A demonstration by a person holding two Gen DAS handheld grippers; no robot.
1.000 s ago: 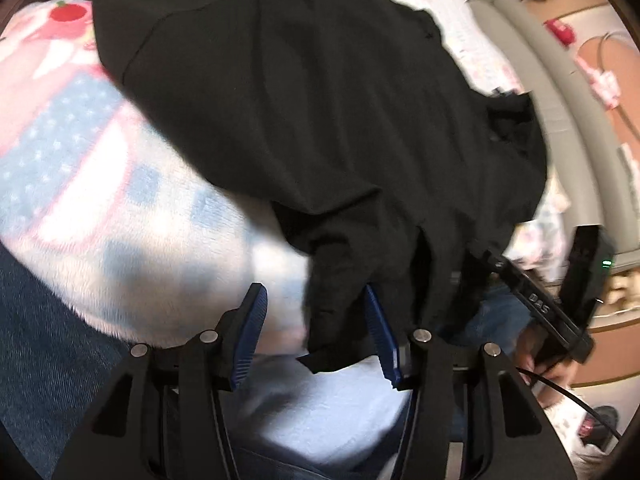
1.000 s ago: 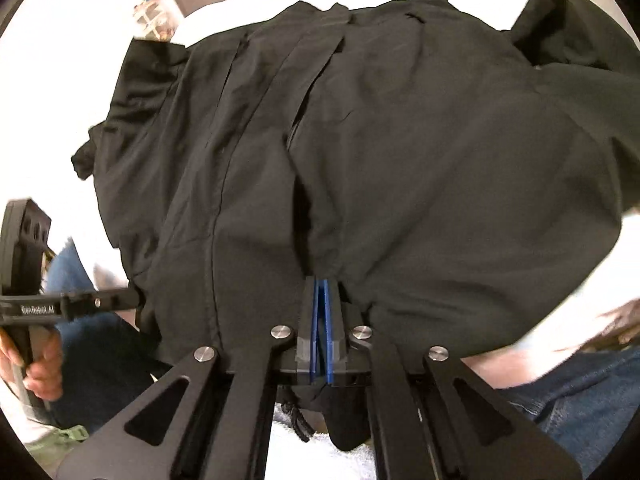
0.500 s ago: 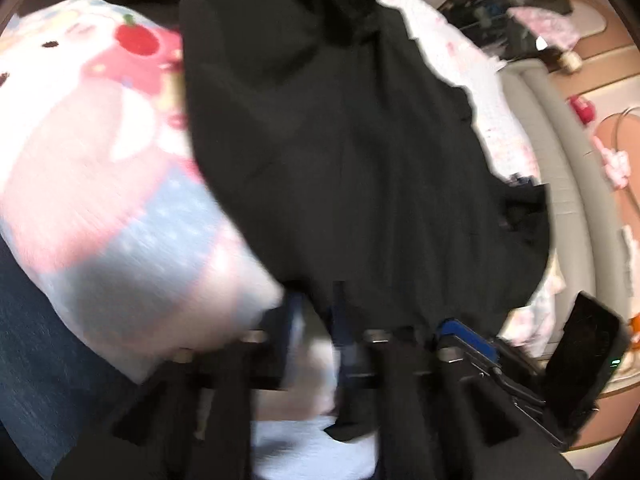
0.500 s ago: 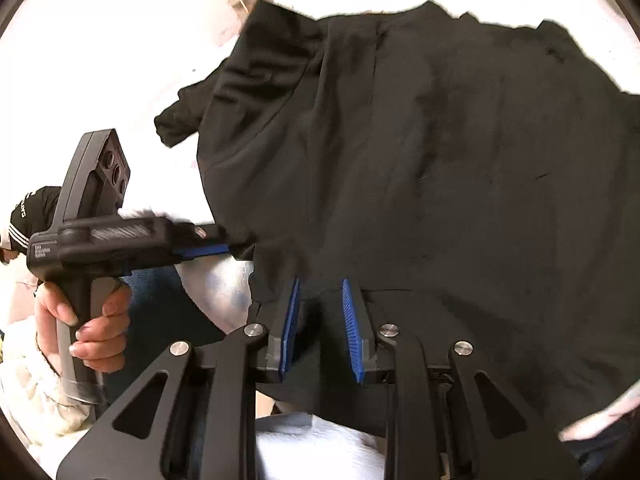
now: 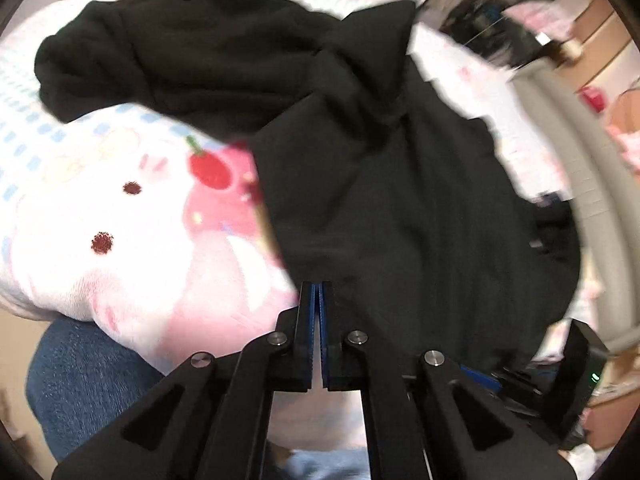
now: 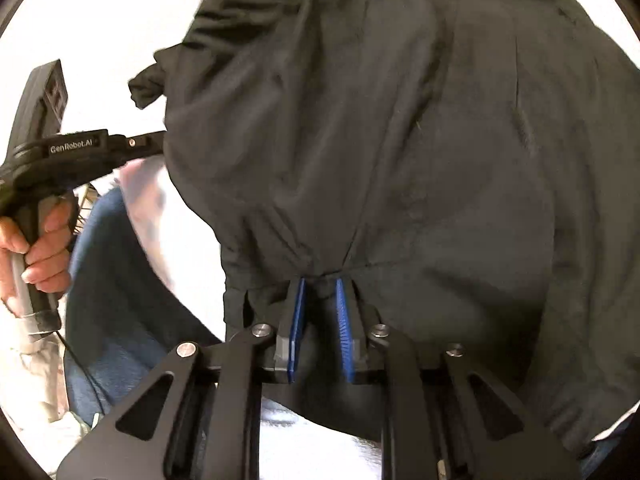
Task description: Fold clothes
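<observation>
A black garment [image 5: 400, 200] lies spread and rumpled over a plush blanket, with one bunched part [image 5: 160, 52] at the far left. My left gripper [image 5: 319, 292] is shut, its blue pads pressed together on the garment's near edge. In the right wrist view the same garment [image 6: 400, 140] fills most of the frame. My right gripper [image 6: 320, 282] holds a gathered bunch of the fabric between its blue pads [image 6: 298, 312], and creases fan out from that spot. The left gripper's body [image 6: 80, 148] reaches into the garment's left edge.
A pink and white plush blanket [image 5: 120, 220] with a cartoon face lies under the garment. A person's jeans-clad leg [image 5: 80, 380] is close below. A hand [image 6: 40, 248] grips the left handle. A grey padded rail [image 5: 580, 152] curves along the right.
My left gripper went from open to shut on the garment's edge. My right gripper opened briefly, then closed on a bunch of fabric. The garment shifted across the blanket.
</observation>
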